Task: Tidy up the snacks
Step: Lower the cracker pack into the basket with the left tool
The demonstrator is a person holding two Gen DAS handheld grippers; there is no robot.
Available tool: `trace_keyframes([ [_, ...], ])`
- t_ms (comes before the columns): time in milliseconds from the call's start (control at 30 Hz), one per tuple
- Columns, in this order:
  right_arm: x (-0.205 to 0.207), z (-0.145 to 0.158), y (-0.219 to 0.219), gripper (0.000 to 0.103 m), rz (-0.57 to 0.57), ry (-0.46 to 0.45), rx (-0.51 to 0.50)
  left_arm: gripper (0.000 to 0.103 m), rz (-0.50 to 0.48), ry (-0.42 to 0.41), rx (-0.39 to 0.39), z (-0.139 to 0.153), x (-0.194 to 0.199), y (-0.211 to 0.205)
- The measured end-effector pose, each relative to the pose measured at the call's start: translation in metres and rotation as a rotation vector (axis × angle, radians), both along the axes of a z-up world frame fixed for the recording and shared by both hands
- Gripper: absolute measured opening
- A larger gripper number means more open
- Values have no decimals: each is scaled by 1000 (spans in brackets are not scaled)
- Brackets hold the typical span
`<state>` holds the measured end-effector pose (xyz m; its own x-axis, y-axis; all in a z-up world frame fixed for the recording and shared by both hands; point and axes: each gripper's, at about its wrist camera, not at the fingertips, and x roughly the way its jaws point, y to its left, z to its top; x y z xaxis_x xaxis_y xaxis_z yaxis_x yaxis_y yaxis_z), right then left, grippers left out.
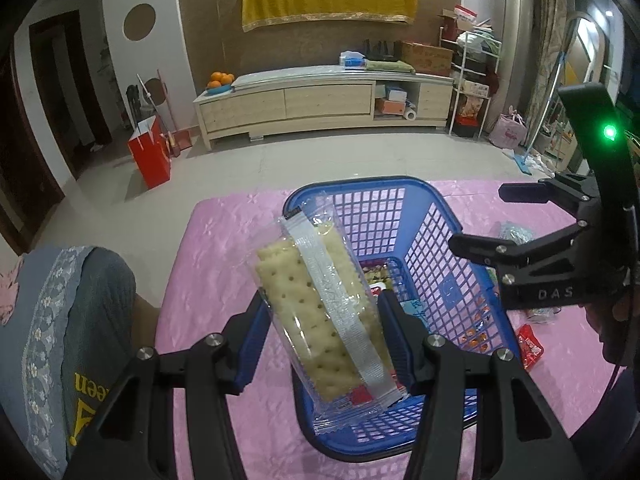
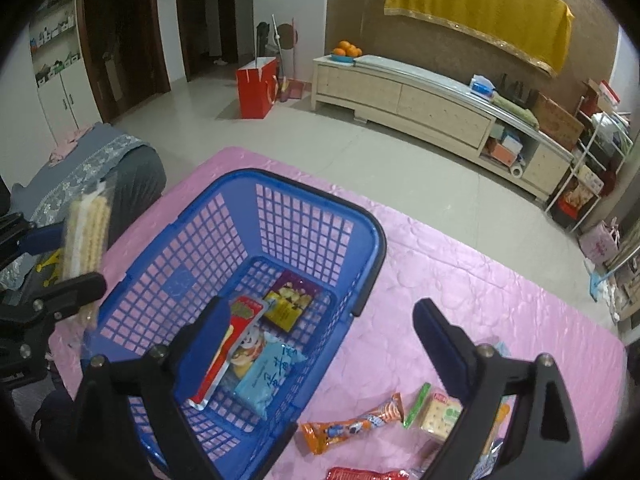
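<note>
Now my left tongs [image 1: 324, 344] clamp the crackers [image 1: 320, 304]; right tongs [image 2: 320, 344] gape empty.
Released carelessly, they could hit the basket [image 1: 440, 208] rim at twelve o'clock and tumble out.

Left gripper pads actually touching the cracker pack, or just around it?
Touching. In the left wrist view both pads of the left gripper press the sides of the clear cracker pack, which hangs above the blue basket with no other support.

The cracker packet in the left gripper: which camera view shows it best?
The left wrist view. There the cracker packet faces the camera between the left gripper fingers, above the blue basket. The right wrist view shows only its thin edge.
</note>
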<state>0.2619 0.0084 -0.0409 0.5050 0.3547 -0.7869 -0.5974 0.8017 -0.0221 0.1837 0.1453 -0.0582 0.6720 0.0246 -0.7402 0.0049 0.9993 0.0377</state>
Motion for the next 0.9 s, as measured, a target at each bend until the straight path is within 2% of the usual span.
trace_keyframes([
  [233,-2,4,-11,95,-19,9,19,51,-45,-4,31,3,15,-12],
  [467,4,3,-22,95,-53,27,50,51,-74,14,24,-1,40,-16],
  [900,25,-17,-39,95,-96,61,84,52,-111,51,48,-25,84,-27],
])
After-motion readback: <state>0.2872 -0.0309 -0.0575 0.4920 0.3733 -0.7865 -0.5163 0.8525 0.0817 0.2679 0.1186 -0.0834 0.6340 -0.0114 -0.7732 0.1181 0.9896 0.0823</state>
